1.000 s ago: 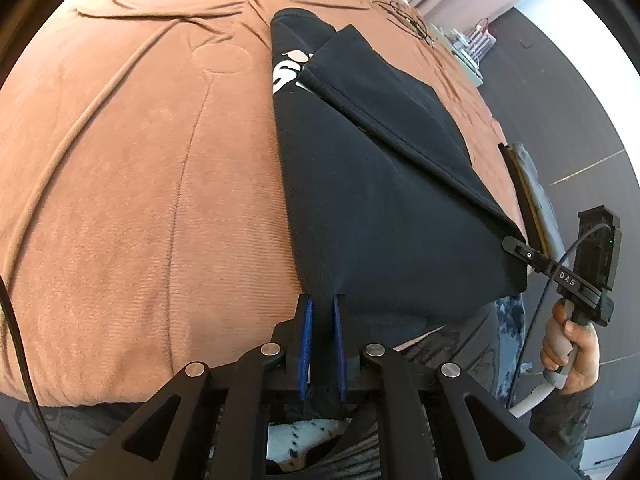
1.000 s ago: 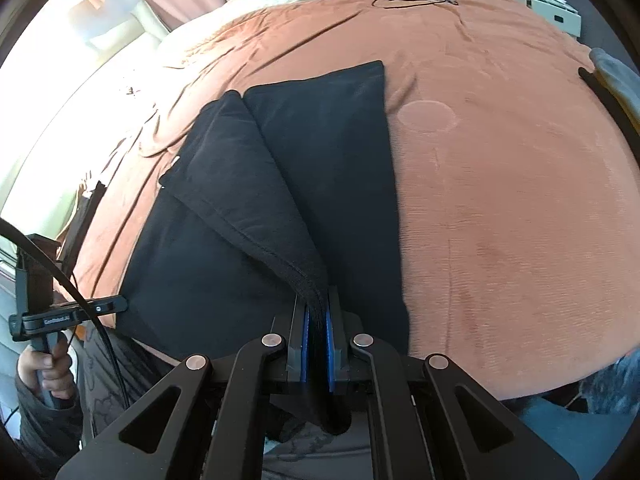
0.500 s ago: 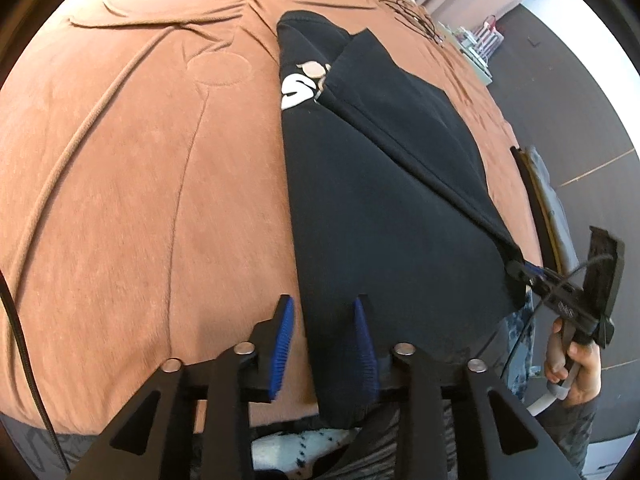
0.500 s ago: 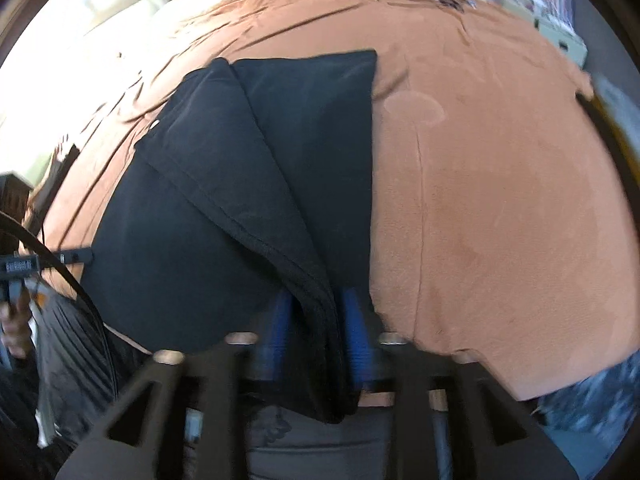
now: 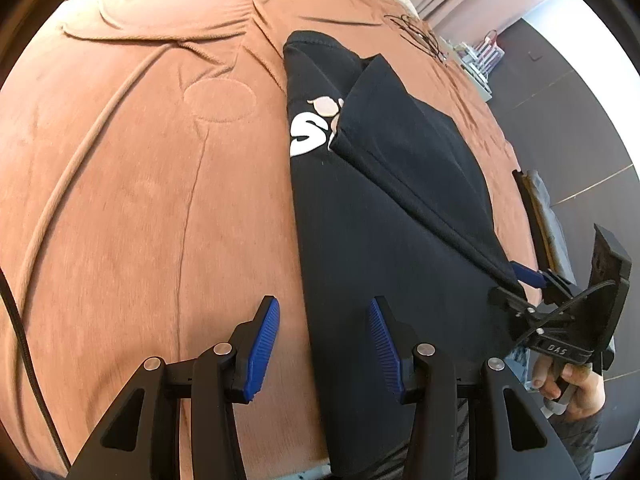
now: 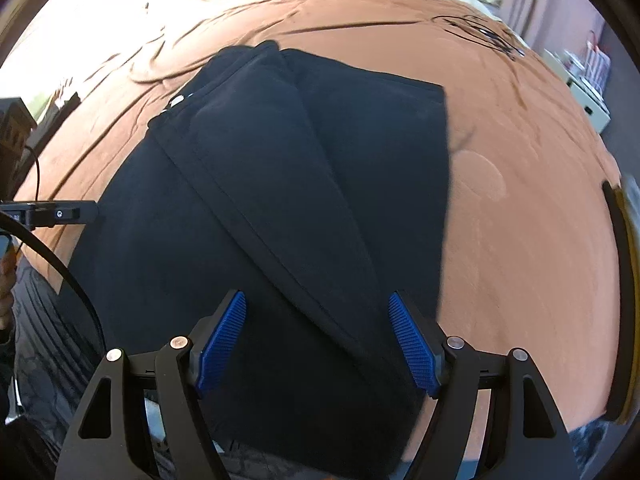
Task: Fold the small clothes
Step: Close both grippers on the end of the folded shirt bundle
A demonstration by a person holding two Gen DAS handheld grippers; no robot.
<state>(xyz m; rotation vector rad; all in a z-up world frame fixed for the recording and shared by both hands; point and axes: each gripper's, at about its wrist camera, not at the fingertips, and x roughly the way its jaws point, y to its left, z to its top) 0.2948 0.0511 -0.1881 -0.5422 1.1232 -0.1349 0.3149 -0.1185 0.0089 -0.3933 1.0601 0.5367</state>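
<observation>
- Rust-brown quilted bedspread [image 5: 132, 200] lay under everything.
- Left gripper [image 5: 322, 344]: jaws opening, the garment's edge between the pads, unpinched.
- Folded black cotton garment [image 5: 384, 240] lay on bedspread; white print read "S".
- Right gripper [image 6: 318, 342]: jaws opening, fold loose between; body lettered "DAS".

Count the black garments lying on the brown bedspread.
1. The black garment lies folded lengthwise on the brown bedspread, its near end hanging over the bed's front edge, a white print showing at the far end. Anything tucked under it is hidden.
</observation>
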